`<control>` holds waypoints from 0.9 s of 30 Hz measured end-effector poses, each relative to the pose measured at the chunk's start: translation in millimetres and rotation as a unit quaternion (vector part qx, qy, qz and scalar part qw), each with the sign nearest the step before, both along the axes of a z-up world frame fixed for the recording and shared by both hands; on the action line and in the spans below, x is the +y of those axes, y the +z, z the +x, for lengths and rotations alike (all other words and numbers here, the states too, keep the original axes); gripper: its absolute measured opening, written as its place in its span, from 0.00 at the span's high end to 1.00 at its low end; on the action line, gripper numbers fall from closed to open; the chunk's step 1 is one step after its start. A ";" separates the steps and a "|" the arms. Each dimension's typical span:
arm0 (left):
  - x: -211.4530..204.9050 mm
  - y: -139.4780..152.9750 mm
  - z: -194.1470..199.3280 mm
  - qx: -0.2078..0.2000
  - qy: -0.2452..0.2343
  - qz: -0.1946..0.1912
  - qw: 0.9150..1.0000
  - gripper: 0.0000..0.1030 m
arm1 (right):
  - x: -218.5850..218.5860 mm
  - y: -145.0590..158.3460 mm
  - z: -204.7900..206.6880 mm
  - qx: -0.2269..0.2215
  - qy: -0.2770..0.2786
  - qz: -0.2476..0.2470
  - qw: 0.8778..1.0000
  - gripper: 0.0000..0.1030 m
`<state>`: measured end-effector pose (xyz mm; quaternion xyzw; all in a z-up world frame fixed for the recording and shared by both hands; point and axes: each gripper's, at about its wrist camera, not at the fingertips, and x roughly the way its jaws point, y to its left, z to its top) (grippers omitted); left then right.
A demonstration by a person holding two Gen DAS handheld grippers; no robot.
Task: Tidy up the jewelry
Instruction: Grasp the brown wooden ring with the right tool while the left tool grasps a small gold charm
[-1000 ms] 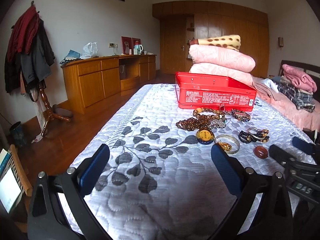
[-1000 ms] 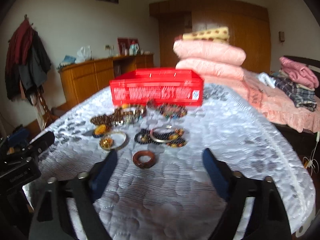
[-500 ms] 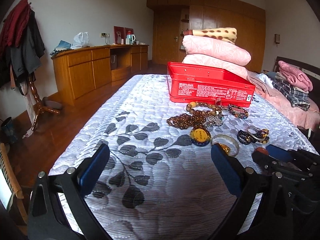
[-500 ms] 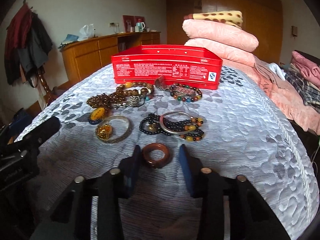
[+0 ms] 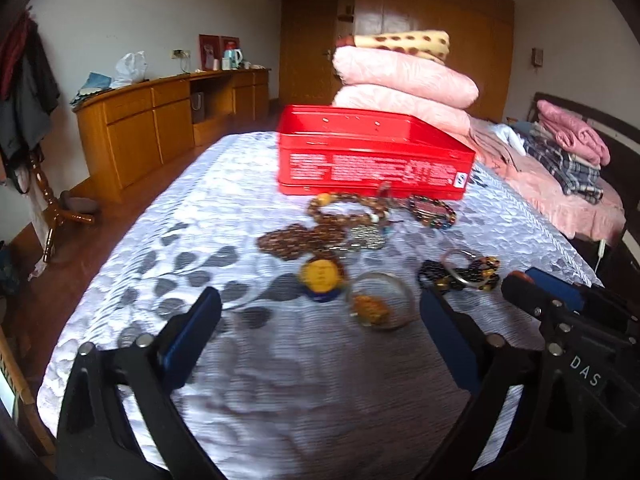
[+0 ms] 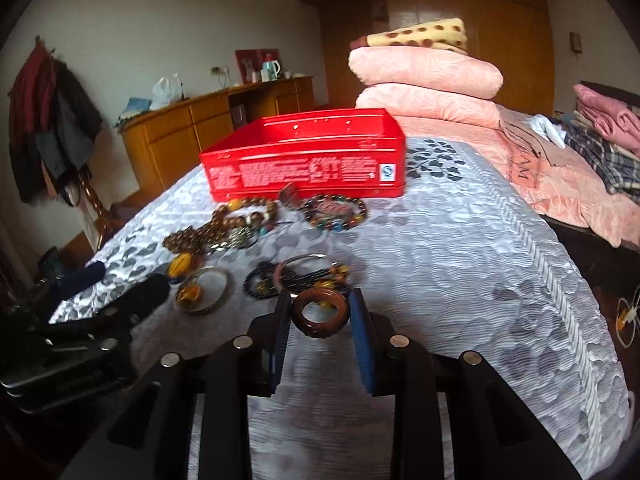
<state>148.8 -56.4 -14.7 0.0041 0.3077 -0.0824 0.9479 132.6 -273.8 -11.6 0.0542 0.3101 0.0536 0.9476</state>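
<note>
An open red tin box (image 5: 372, 156) (image 6: 304, 156) stands on the grey leaf-patterned bedspread (image 5: 240, 380). In front of it lie bead bracelets (image 5: 348, 208), a brown bead strand (image 5: 296, 240), a yellow pendant (image 5: 322, 274), a silver bangle (image 5: 380, 300) and dark beads (image 5: 460, 272). My right gripper (image 6: 320, 312) is shut on a brown wooden ring (image 6: 319, 312) and holds it just above the bedspread. My left gripper (image 5: 320, 340) is open and empty, near the pendant and bangle.
Folded pink quilts (image 5: 404, 88) are stacked behind the box. A second bed with folded clothes (image 5: 568, 152) is at the right. A wooden sideboard (image 5: 160, 120) and a coat stand (image 5: 36, 120) are at the left, across a wooden floor.
My right gripper moved up to the brown ring, closed on it and raised it slightly. My left gripper moved closer to the jewelry and stayed open.
</note>
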 end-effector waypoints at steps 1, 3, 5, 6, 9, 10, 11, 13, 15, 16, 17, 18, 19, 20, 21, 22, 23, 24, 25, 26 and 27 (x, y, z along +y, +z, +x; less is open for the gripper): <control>-4.6 -0.8 1.5 0.004 -0.002 0.001 1.000 0.18 | -4.2 -0.7 1.4 0.001 -0.001 0.004 1.000 0.71; -13.2 -3.6 7.5 0.020 -0.008 0.002 1.000 0.29 | -10.6 -3.0 3.9 0.005 -0.002 0.012 1.000 0.71; -18.0 -8.0 15.1 0.038 -0.009 0.000 0.999 0.36 | -16.6 -5.9 7.3 0.009 -0.002 0.022 1.000 0.71; -19.0 -9.4 17.5 0.043 -0.007 0.000 0.999 0.42 | -18.6 -7.4 8.5 0.011 -0.001 0.026 1.000 0.71; -20.0 -13.3 23.4 0.063 -0.007 -0.005 0.998 0.56 | -21.0 -10.1 12.4 0.014 0.007 0.039 0.999 0.71; -19.6 -14.0 24.3 0.067 -0.007 -0.006 0.998 0.56 | -20.7 -10.0 12.8 0.013 0.009 0.039 0.999 0.71; -20.2 -14.7 25.4 0.071 -0.005 -0.003 0.997 0.56 | -20.4 -9.5 13.1 0.011 0.011 0.039 0.999 0.71; -22.0 -14.8 26.7 0.076 -0.004 0.006 0.997 0.57 | -21.1 -9.5 13.3 0.011 0.013 0.042 0.999 0.71; -23.8 -14.8 27.8 0.082 -0.005 0.012 0.997 0.57 | -22.9 -10.1 14.2 0.012 0.013 0.048 0.999 0.71; -23.1 -14.5 27.8 0.084 -0.004 0.012 0.996 0.57 | -23.5 -10.0 14.3 0.012 0.013 0.049 0.999 0.71; -22.7 -14.7 28.4 0.086 -0.004 0.012 0.996 0.57 | -24.0 -10.2 14.6 0.012 0.013 0.050 0.999 0.71; -22.2 -15.1 28.7 0.086 -0.002 0.014 0.996 0.63 | -24.2 -10.5 14.5 0.012 0.012 0.050 0.999 0.71; -21.6 -15.4 28.9 0.086 0.000 0.014 0.996 0.69 | -23.8 -10.5 13.9 0.012 0.012 0.050 0.999 0.71; -19.8 -15.3 28.6 0.087 0.000 0.010 0.996 0.71 | -23.7 -10.6 14.0 0.012 0.011 0.049 0.999 0.71; -18.3 -15.8 28.6 0.093 -0.004 0.002 0.996 0.79 | -22.9 -10.4 13.4 0.012 0.010 0.048 0.999 0.71; -17.5 -17.6 29.6 0.103 -0.008 -0.006 0.995 0.81 | -22.5 -10.5 13.3 0.012 0.009 0.045 0.999 0.71; -15.8 -18.0 28.3 0.102 -0.008 -0.012 0.995 0.81 | -22.3 -10.4 13.3 0.012 0.008 0.044 0.999 0.71; -15.0 -18.0 27.5 0.102 -0.009 -0.013 0.995 0.82 | -22.0 -10.2 13.4 0.012 0.007 0.042 0.999 0.71; -14.2 -17.6 26.5 0.101 -0.009 -0.016 0.995 0.88 | -21.5 -10.0 13.3 0.011 0.005 0.041 0.999 0.71; -11.4 -16.8 25.1 0.101 -0.008 -0.024 0.995 0.89 | -21.1 -10.1 13.3 0.011 0.003 0.038 0.999 0.71; -8.8 -16.2 24.4 0.101 -0.010 -0.033 0.994 0.89 | -20.7 -10.4 13.1 0.011 0.002 0.037 0.999 0.71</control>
